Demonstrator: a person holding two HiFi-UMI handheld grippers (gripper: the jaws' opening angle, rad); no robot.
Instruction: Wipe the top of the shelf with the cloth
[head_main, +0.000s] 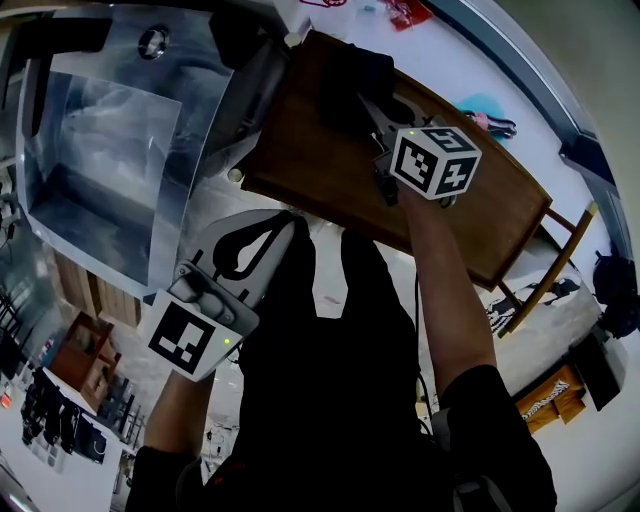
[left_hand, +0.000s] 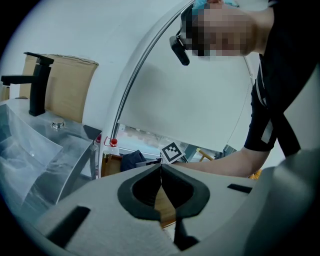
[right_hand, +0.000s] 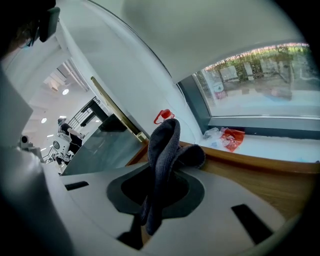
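Grey cloth (right_hand: 167, 145) — pinched between fingers (right_hand: 192, 192), right gripper (right_hand: 159, 172)

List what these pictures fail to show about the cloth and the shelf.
1. Head view: whether the cloth touches the shelf; the right gripper overlaps it.
2. Left gripper view: most of the shelf, behind the left gripper.
3. Right gripper view: the cloth's lower end, sunk between the jaws.

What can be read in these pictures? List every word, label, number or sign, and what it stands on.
No words or numbers can be read anywhere.
Left cube: a black-and-white square pattern only, no letters.
Right cube: square patterns only, no letters.
Red packet by the window: any print on it is too blurred to read.
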